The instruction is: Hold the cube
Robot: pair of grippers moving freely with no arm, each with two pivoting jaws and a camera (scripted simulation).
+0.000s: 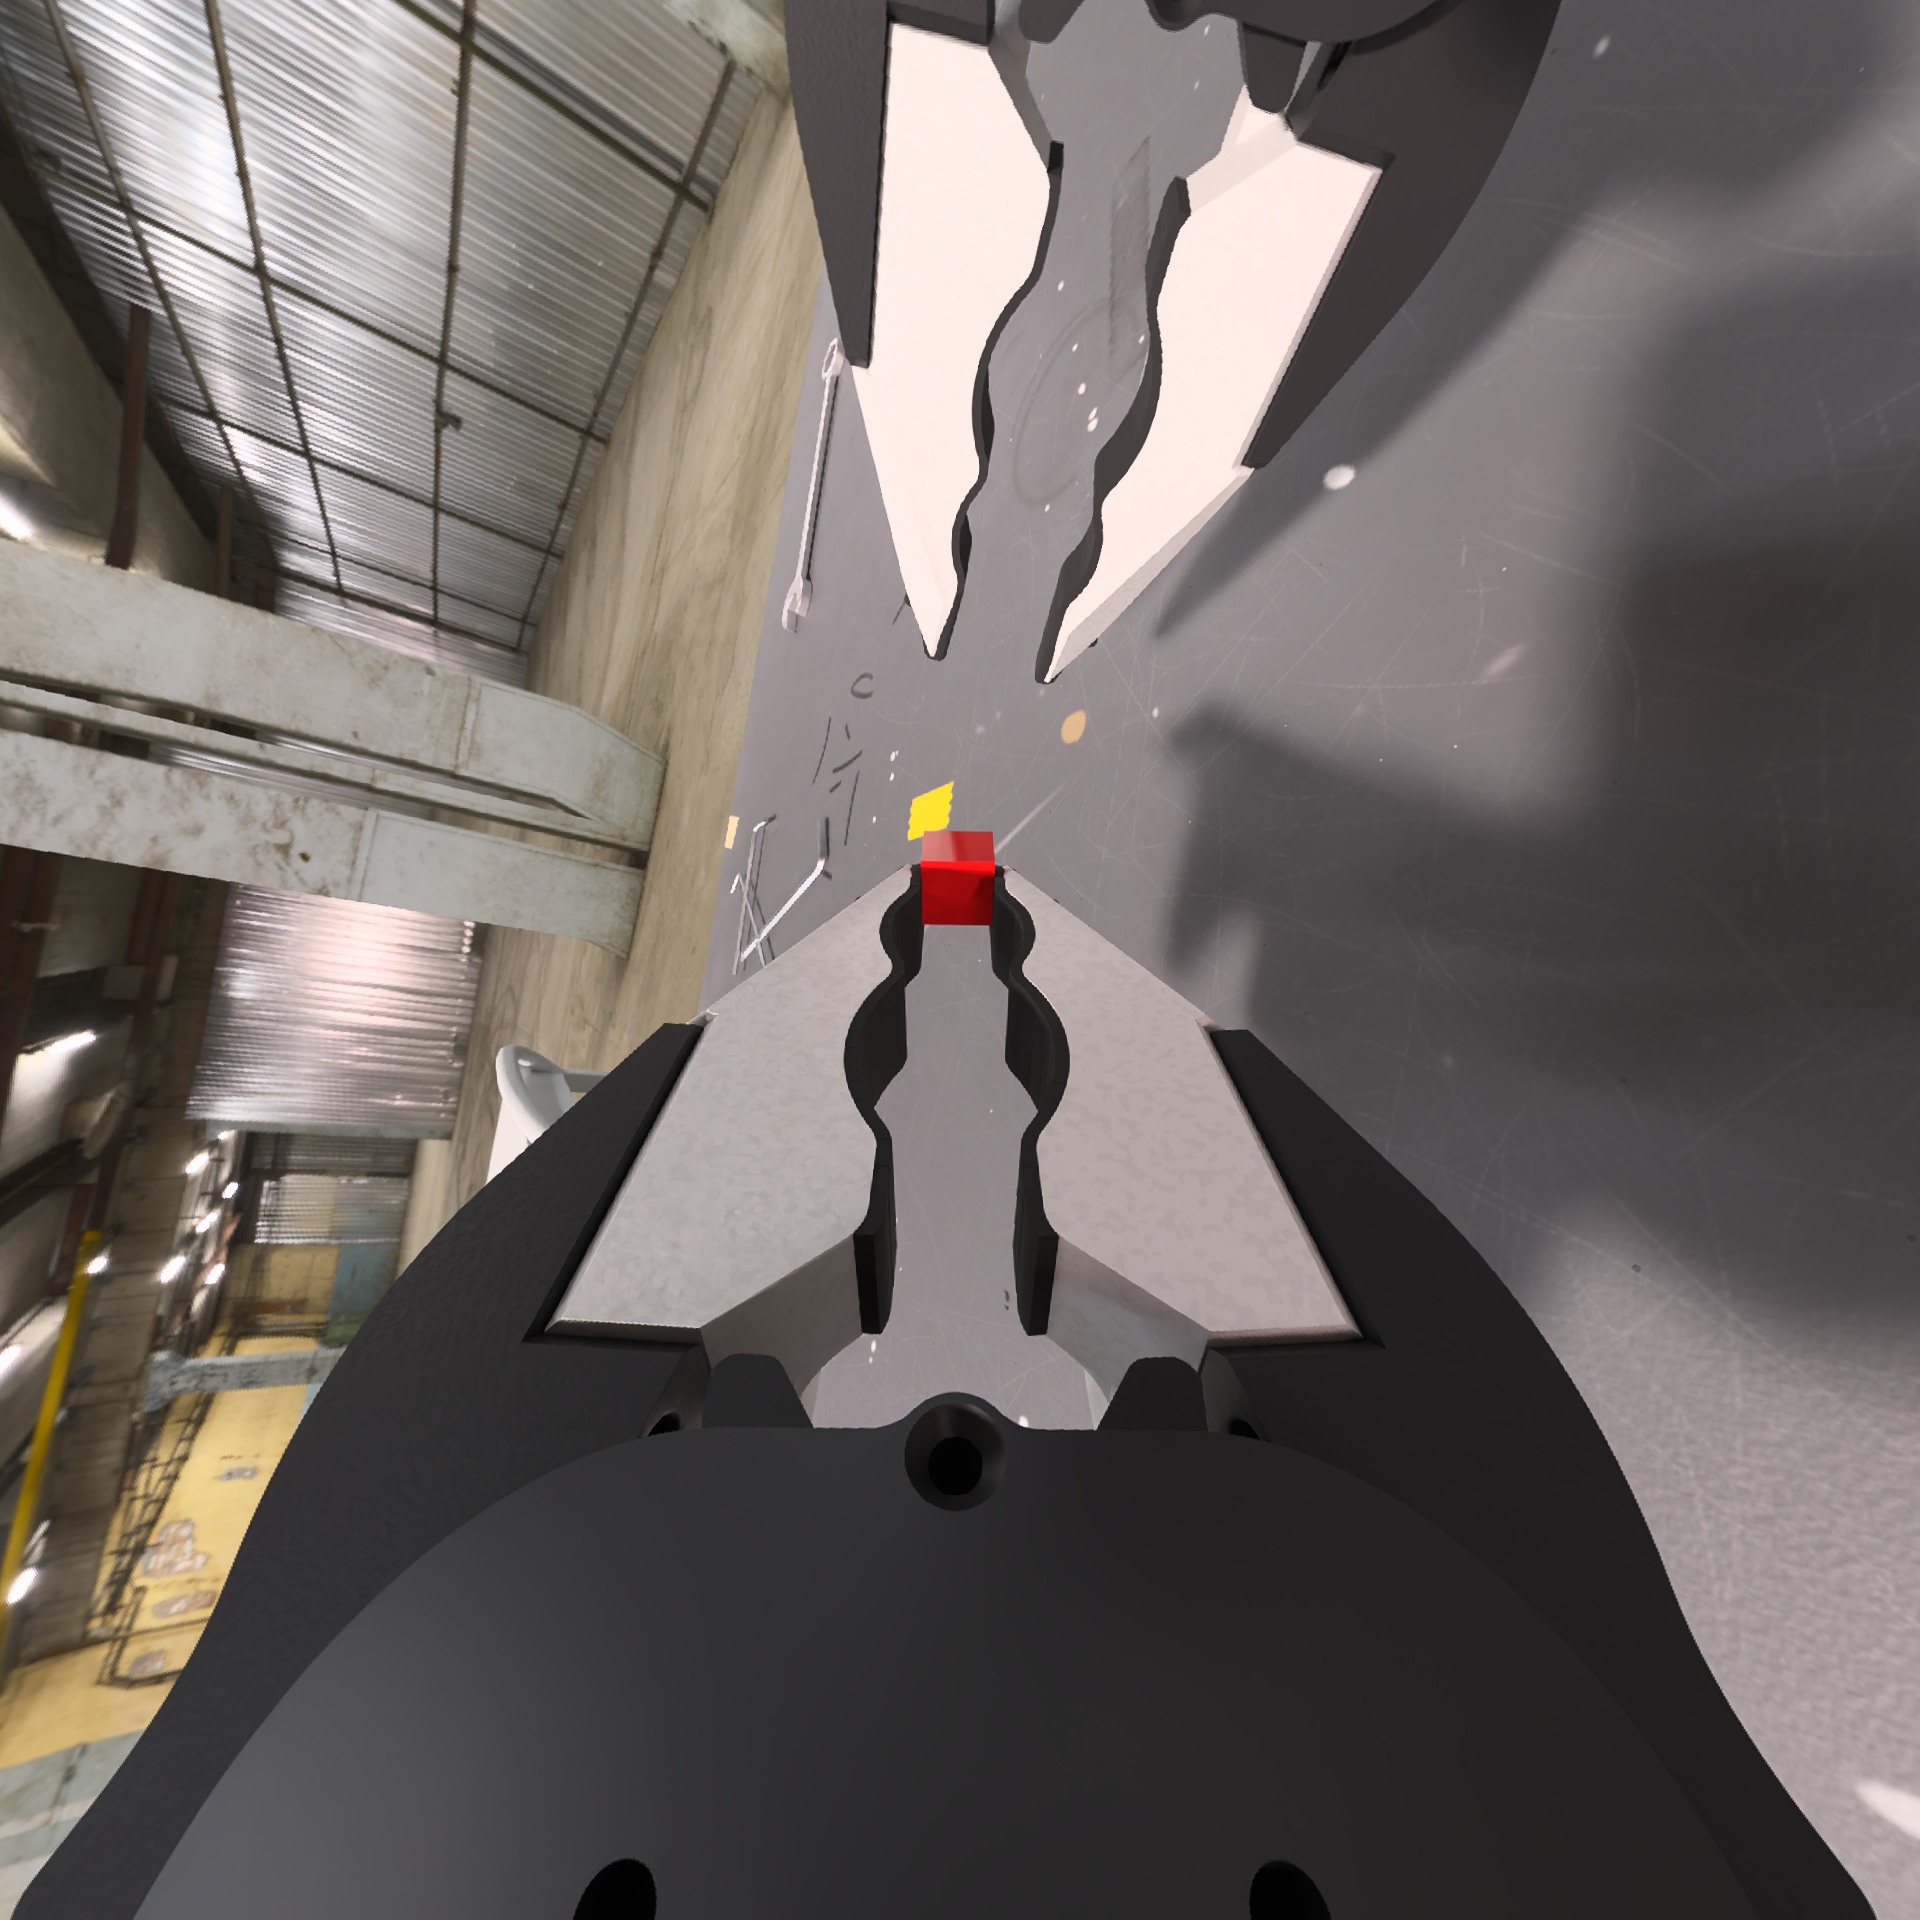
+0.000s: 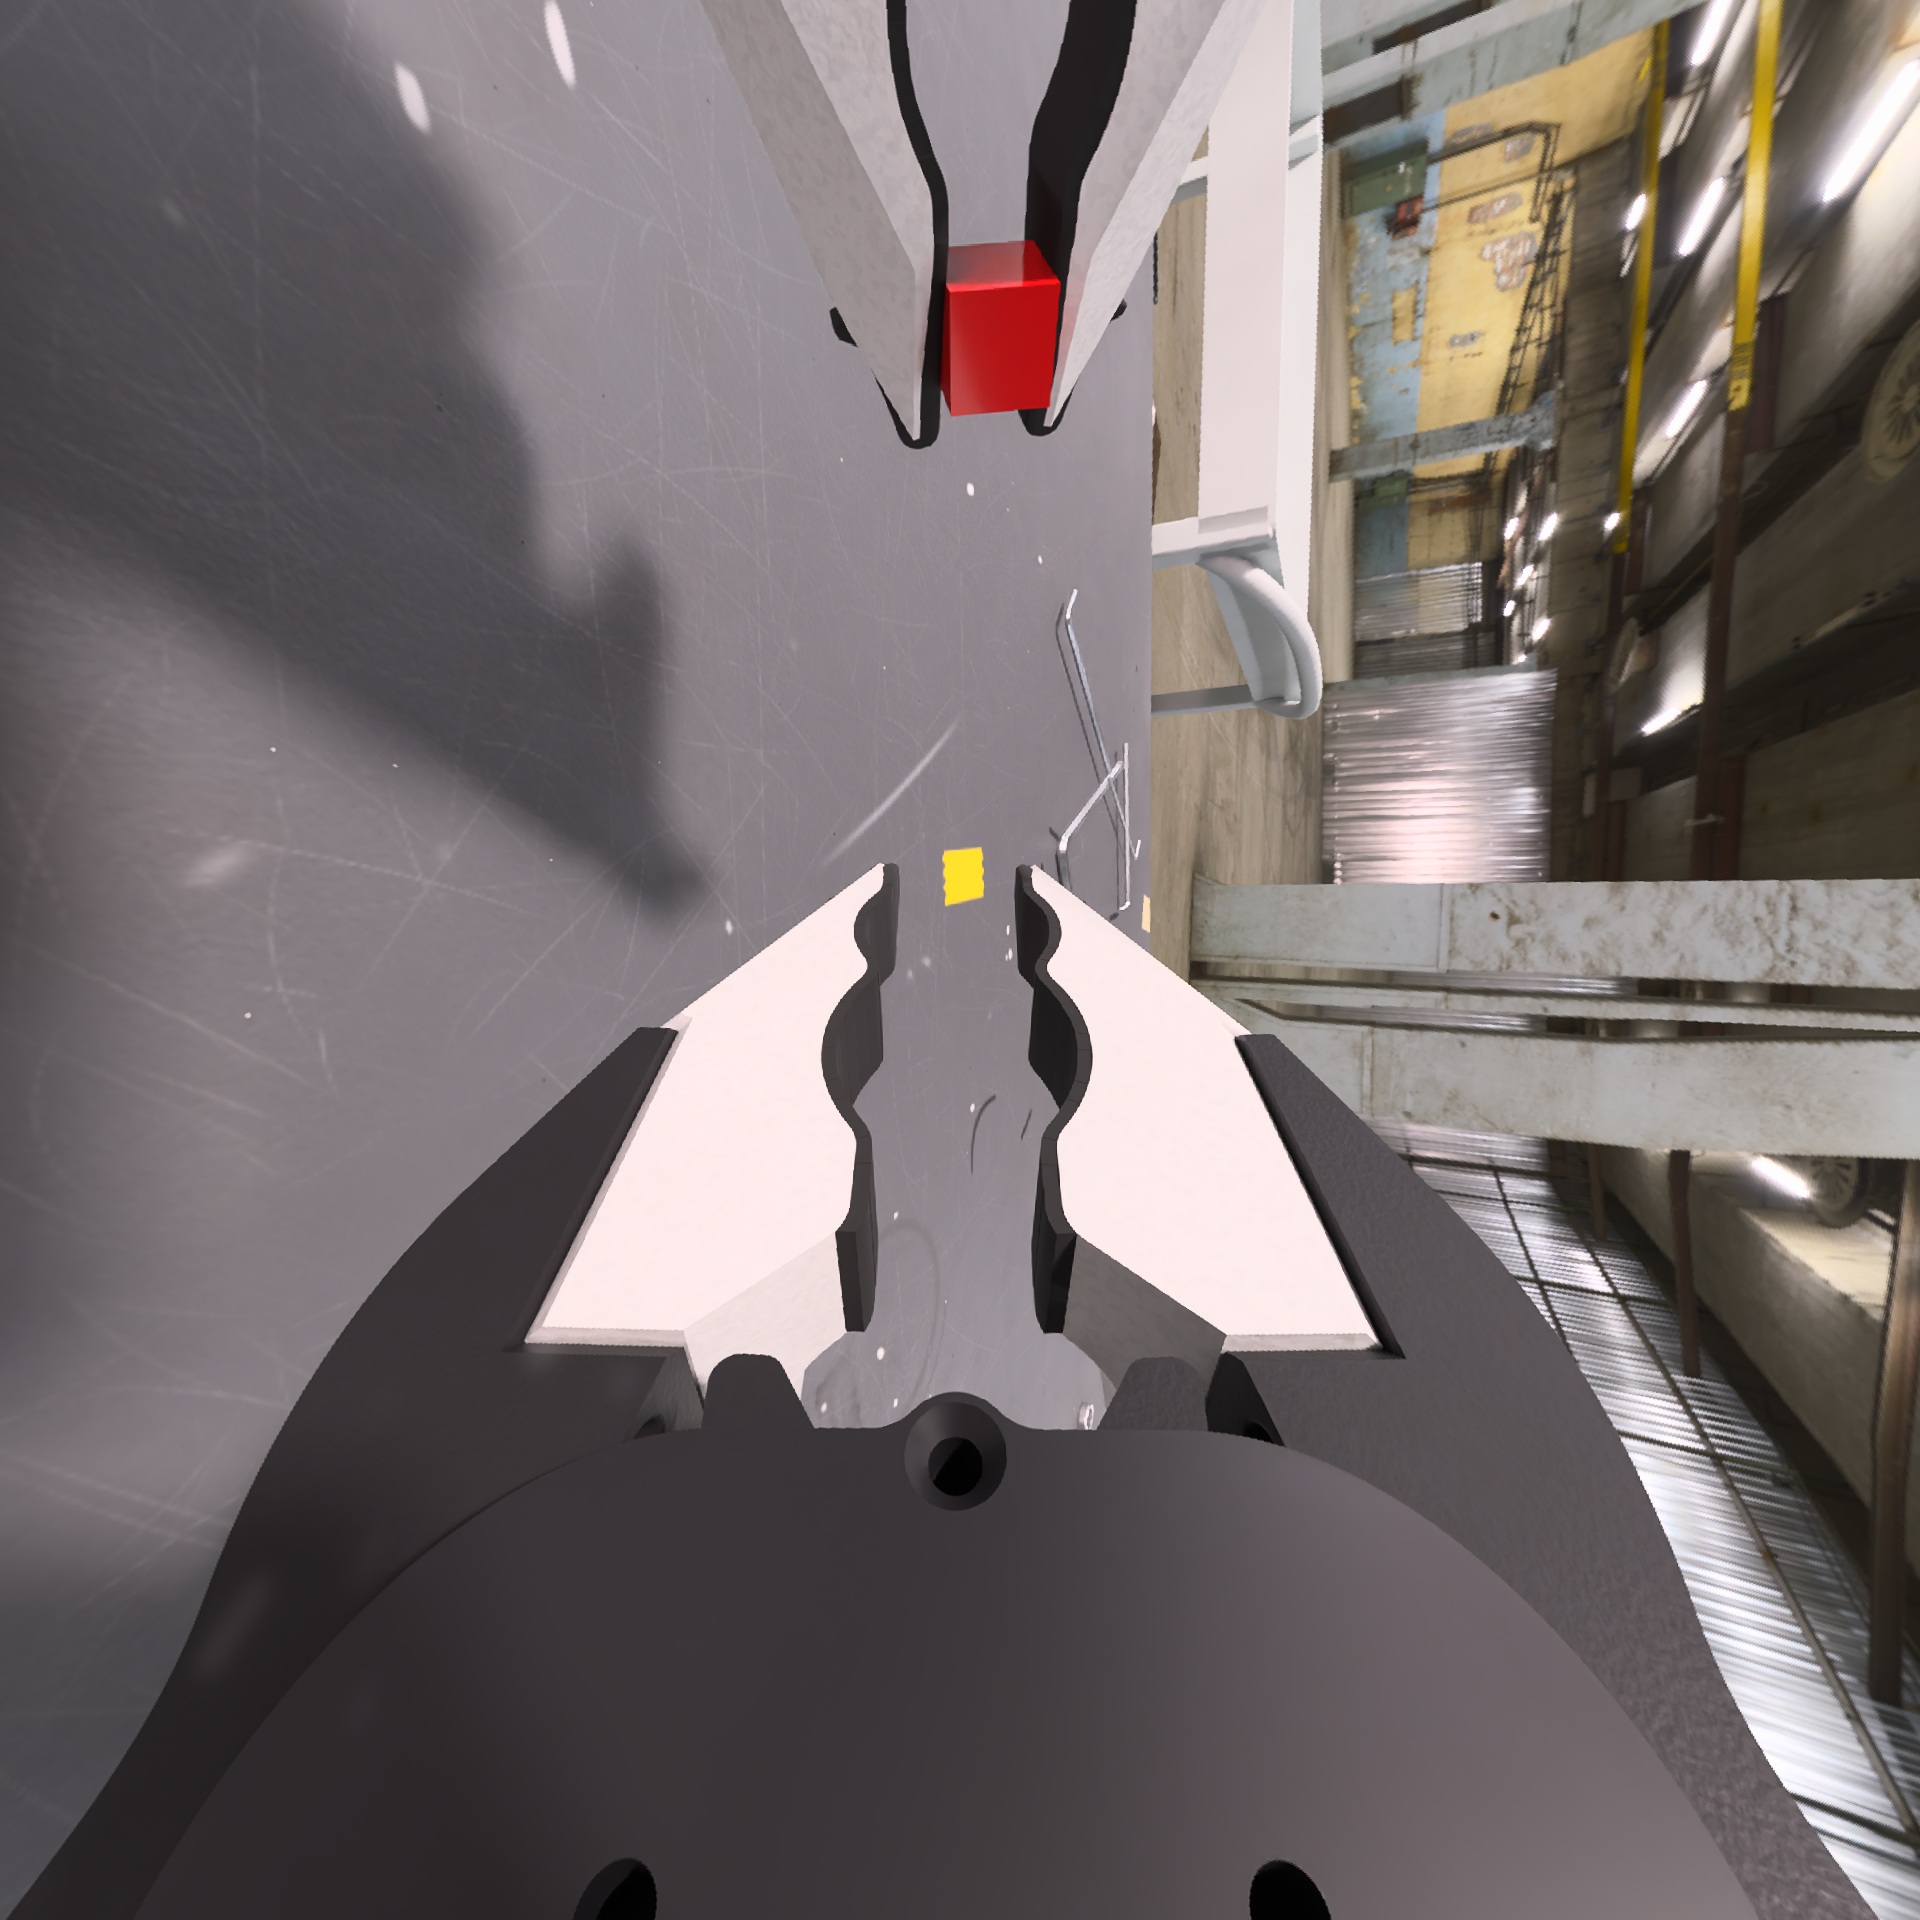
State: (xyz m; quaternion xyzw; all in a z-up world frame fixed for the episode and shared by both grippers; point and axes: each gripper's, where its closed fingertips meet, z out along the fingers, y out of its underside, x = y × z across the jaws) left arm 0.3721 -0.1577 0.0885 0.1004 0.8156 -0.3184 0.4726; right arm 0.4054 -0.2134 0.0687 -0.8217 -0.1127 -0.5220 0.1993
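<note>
The small glossy red cube (image 1: 957, 878) sits pinched between the fingertips of the left gripper (image 1: 958, 883), above the scratched grey metal tabletop (image 1: 1558, 935). The right gripper (image 2: 951, 883), facing it, is spread and empty.

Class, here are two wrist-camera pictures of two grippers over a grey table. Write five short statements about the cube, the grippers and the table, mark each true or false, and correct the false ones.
1. The red cube sits between the fingertips of the left gripper. True.
2. The right gripper also grips the cube. False: its fingers are apart with nothing between them.
3. The cube is blue. False: it is red.
4. A small yellow patch lies on the grey table. True.
5. The two grippers point the same way. False: they face each other, tip toward tip.
</note>
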